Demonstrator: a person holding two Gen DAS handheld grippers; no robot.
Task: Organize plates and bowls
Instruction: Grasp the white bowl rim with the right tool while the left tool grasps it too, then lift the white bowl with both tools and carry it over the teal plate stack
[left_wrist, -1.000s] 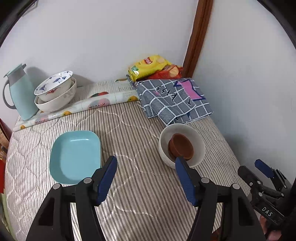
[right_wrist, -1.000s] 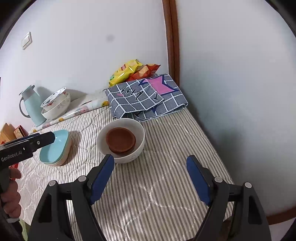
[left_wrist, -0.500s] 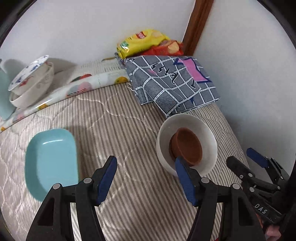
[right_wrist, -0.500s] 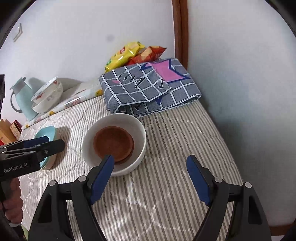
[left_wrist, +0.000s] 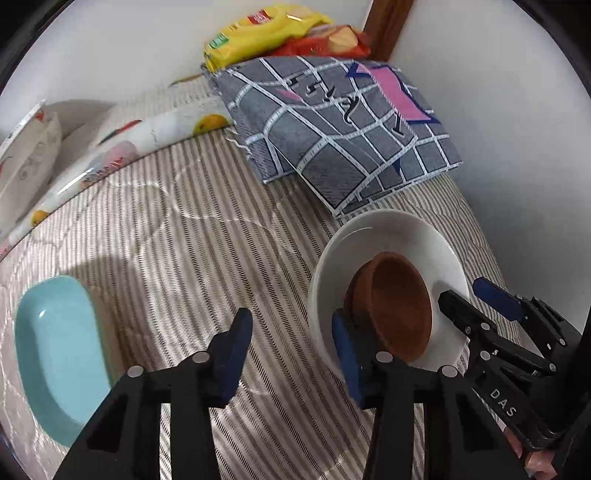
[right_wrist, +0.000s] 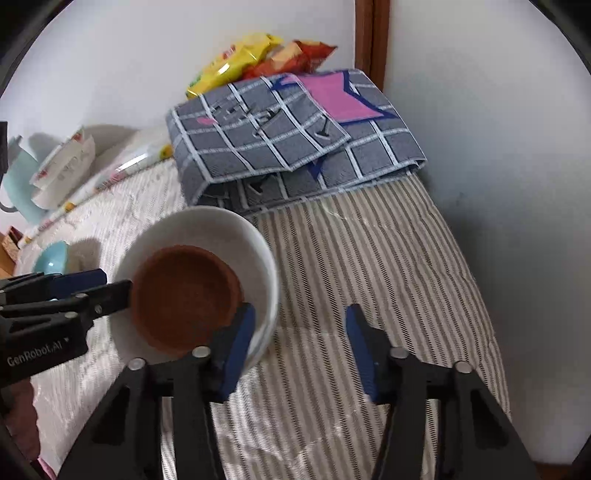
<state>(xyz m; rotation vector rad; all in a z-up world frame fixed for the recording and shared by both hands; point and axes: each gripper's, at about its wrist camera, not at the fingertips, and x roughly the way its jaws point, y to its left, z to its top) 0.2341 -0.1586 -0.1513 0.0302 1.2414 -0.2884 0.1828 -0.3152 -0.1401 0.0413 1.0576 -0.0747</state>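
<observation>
A white bowl (left_wrist: 391, 240) (right_wrist: 207, 229) sits on the striped mattress with a small brown bowl (left_wrist: 399, 306) (right_wrist: 184, 295) inside it. My left gripper (left_wrist: 291, 343) is open, its right finger at the bowl's near-left rim. My right gripper (right_wrist: 299, 339) is open, its left finger over the bowl's right rim; it also shows in the left wrist view (left_wrist: 480, 306) at the bowl's right side. A light blue plate (left_wrist: 55, 347) (right_wrist: 51, 258) lies to the left. Two stacked patterned bowls (right_wrist: 62, 173) stand at the back left.
A folded grey checked cloth (left_wrist: 332, 122) (right_wrist: 295, 140) lies behind the white bowl, with snack bags (left_wrist: 280, 33) (right_wrist: 255, 59) against the wall. A fruit-print roll (left_wrist: 122, 151) lies along the back. A teal jug (right_wrist: 14, 184) stands far left. Walls close the right side.
Both grippers have moved forward and down toward the white bowl. They now flank it on the left and right; the bowl looks much larger in both views.
</observation>
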